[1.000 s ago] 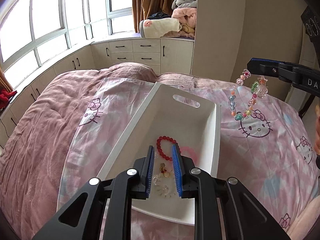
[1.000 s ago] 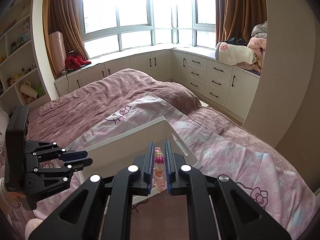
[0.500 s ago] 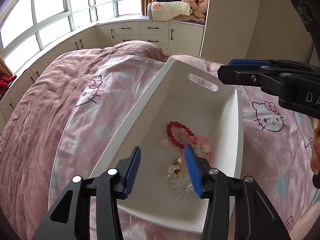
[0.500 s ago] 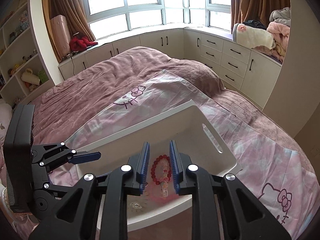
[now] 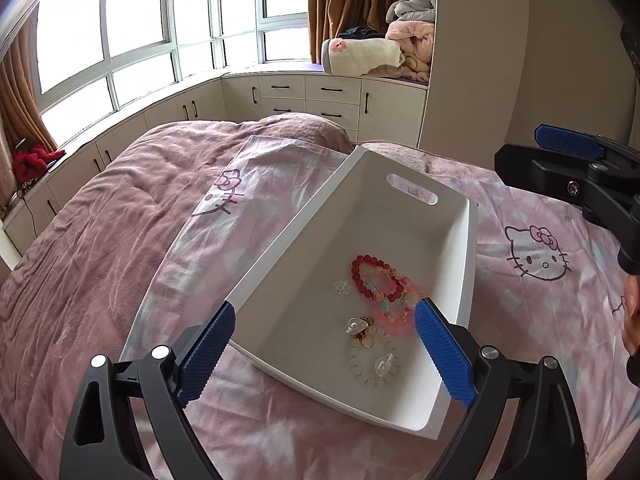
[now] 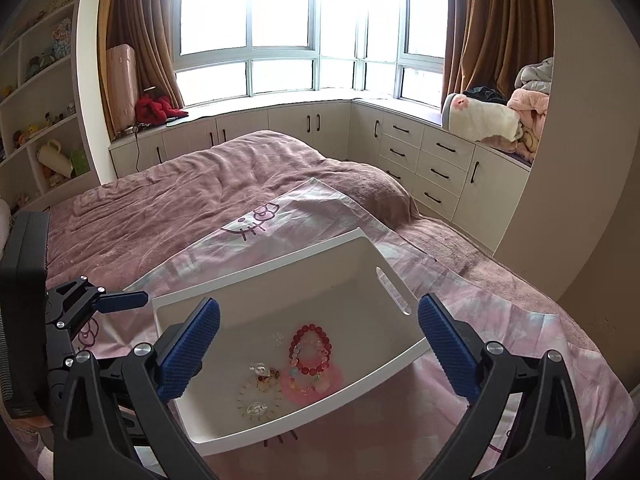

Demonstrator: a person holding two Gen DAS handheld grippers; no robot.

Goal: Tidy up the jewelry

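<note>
A white tray [image 5: 304,344] lies on the bed and holds the jewelry: a red bead bracelet [image 5: 362,267], a colourful bead bracelet [image 5: 390,306] on a pink ring, a small clear flower charm [image 5: 342,288], and a pearl strand with gold and clear charms [image 5: 370,354]. My left gripper [image 5: 324,354] is wide open and empty above the tray's near end. My right gripper [image 6: 316,348] is wide open and empty over the same tray [image 6: 256,296], above the red bracelet [image 6: 310,348]. Each gripper shows in the other's view, the right one [image 5: 568,148] and the left one [image 6: 120,300].
The tray sits on a pink Hello Kitty sheet [image 5: 536,256] over a mauve blanket [image 5: 100,232]. White drawers [image 6: 432,164] and windows line the far side, with folded blankets [image 5: 372,56] on the sill. Shelves [image 6: 36,120] stand at the left.
The right gripper carried the colourful bracelet over the tray, opened and let it drop among the other pieces. Both grippers have opened wide and pulled back from the tray.
</note>
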